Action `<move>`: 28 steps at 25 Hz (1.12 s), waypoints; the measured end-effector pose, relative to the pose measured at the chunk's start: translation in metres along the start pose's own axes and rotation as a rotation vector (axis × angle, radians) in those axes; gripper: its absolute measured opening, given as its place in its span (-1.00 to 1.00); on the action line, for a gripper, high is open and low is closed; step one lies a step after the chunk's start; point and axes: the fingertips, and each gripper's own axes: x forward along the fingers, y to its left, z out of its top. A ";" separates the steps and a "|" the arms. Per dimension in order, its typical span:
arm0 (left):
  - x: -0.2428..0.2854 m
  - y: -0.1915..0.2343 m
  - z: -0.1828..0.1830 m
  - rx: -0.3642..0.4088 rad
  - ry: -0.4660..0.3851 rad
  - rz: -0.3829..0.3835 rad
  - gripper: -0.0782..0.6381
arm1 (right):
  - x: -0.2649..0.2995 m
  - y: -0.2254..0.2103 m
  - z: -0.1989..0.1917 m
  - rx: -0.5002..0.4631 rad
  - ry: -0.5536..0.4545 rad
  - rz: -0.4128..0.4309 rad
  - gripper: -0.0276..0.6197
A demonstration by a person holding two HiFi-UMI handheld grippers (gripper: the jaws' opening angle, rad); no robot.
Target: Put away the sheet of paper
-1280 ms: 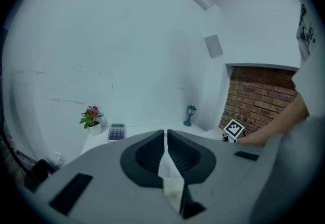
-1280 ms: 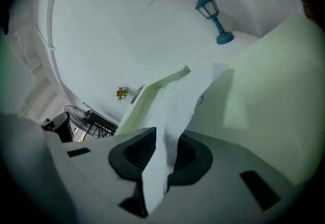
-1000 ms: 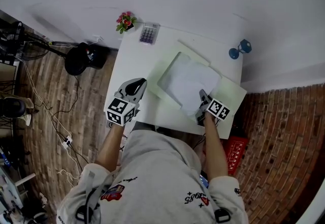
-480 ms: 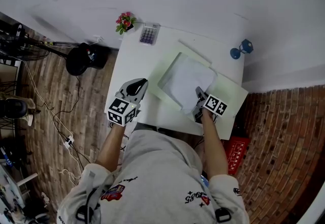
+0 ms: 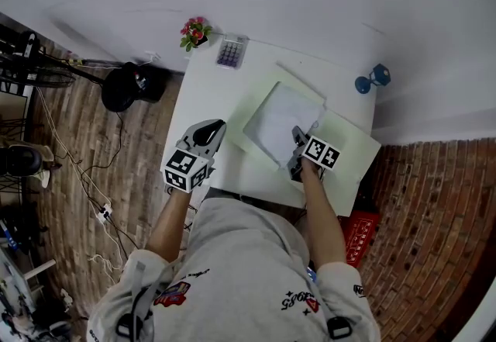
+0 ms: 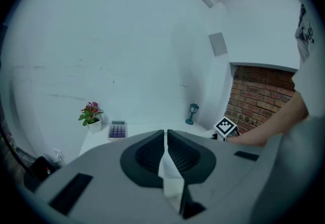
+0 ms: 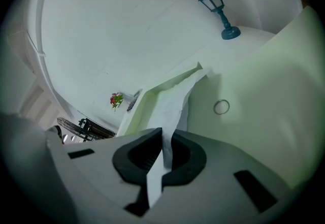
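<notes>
The white sheet of paper (image 5: 279, 122) lies in an open pale green folder (image 5: 353, 150) on the white table (image 5: 198, 96). My right gripper (image 5: 297, 140) sits at the sheet's near right edge, shut on it. In the right gripper view the paper (image 7: 173, 102) runs from between the jaws of that gripper (image 7: 165, 134) out over the folder (image 7: 254, 81). My left gripper (image 5: 209, 129) rests over bare table left of the folder, apart from it. Its jaws (image 6: 165, 136) meet with nothing gripped.
At the table's far edge stand a small flower pot (image 5: 192, 32), a calculator (image 5: 230, 51) and a blue toy lamp (image 5: 370, 78). A small ring (image 7: 221, 107) shows on the folder's right leaf. A black bag (image 5: 128, 87) and cables lie on the floor left; a red crate (image 5: 356, 236) sits below right.
My right gripper has slid left across the folder with the sheet's edge in it, and the paper has shifted left with it. The left gripper has stayed put.
</notes>
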 end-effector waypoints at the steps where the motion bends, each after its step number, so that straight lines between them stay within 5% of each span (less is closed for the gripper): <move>1: -0.001 0.001 -0.001 -0.001 0.001 0.002 -0.69 | 0.002 0.001 0.000 -0.001 0.004 -0.002 -0.92; 23: -0.016 0.025 -0.010 -0.031 0.005 0.034 -0.69 | 0.051 0.033 -0.007 -0.078 0.093 -0.036 -0.90; 28: -0.020 0.032 -0.012 -0.038 0.004 0.039 -0.69 | 0.050 0.025 -0.007 -0.132 0.099 -0.108 -0.70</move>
